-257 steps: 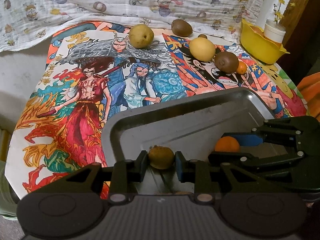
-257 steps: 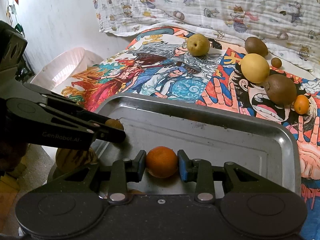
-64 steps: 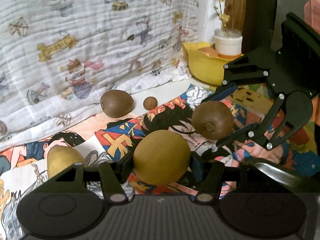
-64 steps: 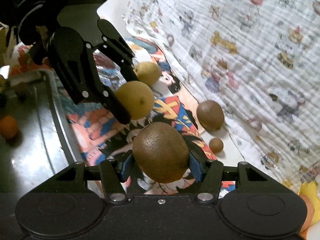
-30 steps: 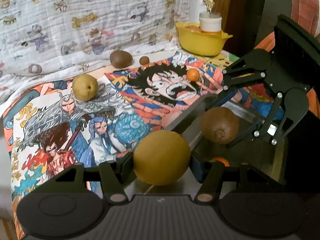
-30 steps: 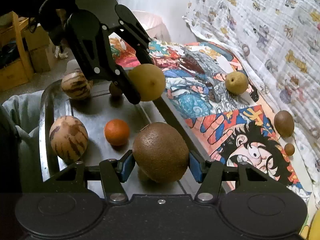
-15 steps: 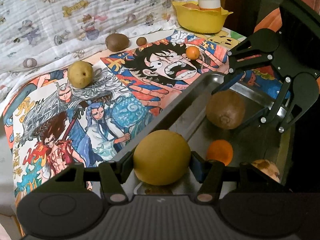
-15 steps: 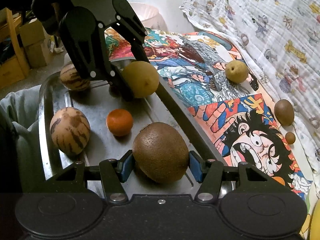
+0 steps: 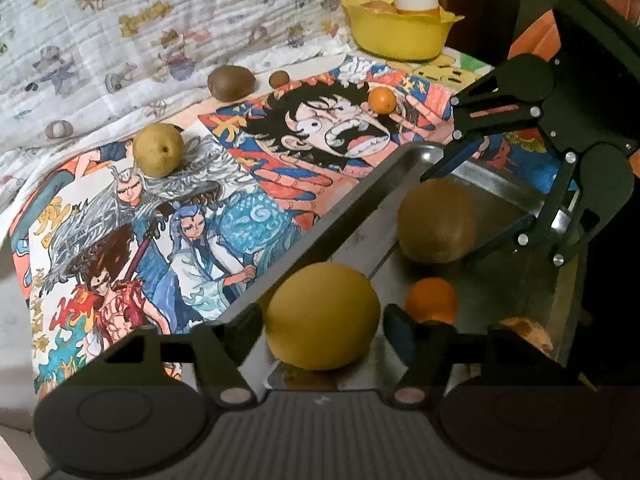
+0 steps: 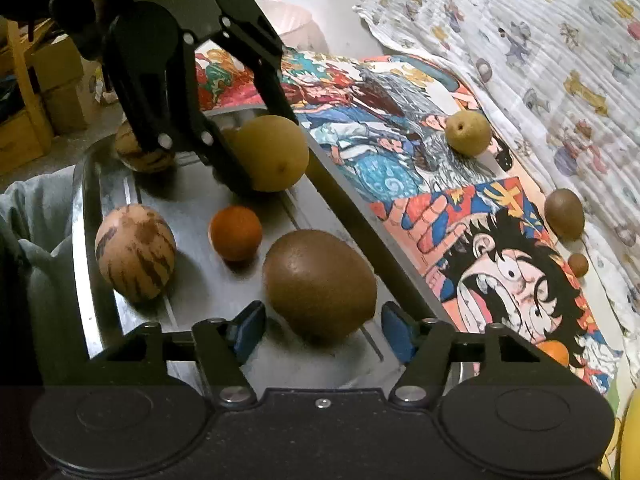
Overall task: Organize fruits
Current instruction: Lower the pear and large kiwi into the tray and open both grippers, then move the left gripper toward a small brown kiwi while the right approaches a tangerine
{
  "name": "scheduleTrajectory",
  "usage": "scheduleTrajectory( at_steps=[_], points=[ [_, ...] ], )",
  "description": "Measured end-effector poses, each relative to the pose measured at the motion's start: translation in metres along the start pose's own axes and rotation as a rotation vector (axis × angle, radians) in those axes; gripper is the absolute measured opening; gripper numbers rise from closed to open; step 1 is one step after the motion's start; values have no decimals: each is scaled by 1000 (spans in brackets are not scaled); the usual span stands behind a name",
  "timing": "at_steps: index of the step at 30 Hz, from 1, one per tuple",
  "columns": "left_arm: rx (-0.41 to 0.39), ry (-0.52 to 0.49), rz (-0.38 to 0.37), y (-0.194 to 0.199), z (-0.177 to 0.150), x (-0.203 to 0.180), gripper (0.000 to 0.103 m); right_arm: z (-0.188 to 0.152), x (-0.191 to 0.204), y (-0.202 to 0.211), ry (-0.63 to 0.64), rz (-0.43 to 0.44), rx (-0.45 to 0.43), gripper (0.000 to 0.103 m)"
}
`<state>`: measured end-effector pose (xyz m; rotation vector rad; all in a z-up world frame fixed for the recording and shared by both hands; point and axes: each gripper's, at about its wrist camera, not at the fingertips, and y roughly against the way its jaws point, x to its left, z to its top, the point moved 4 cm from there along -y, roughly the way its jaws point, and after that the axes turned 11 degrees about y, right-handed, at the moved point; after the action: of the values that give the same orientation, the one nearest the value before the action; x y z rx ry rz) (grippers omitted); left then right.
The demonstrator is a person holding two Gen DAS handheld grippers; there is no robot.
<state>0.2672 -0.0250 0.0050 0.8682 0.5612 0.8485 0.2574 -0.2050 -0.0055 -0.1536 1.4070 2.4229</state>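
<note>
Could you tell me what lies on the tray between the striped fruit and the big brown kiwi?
In the right wrist view, a small orange sits on the metal tray between the striped fruit and the big brown kiwi, touching neither.

striped fruit [image 9: 528, 330] half hidden behind left gripper's finger; 1 orange [image 10: 554, 351] mostly hidden by right gripper's finger; yellow bowl [image 10: 631, 436] cut off.

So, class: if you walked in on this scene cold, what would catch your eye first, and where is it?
Probably the loud cartoon poster covering the table, with a pear resting on it. Next, the metal tray at its near edge, where the left gripper and right gripper, jaws just opened, flank a yellow fruit and a big brown kiwi.
</note>
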Motion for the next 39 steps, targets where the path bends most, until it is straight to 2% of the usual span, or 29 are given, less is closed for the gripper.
scheduleTrajectory(
  at_steps=[4,13,21,28,39],
  points=[
    [-32,-17,13,10,1,-2,84,-3,2,8,-1,-11,-2,82],
    [-106,-20,7,47,1,3,95,-9,7,30,18,-24,23,98],
    [-81,-31,12,75,-24,11,99,-19,13,46,49,-80,88,102],
    [-22,-3,68,84,-49,29,101,-26,12,53,87,-146,143,102],
    [-9,46,128,84,-45,50,102,-37,-2,50,111,-200,214,102]
  ],
)
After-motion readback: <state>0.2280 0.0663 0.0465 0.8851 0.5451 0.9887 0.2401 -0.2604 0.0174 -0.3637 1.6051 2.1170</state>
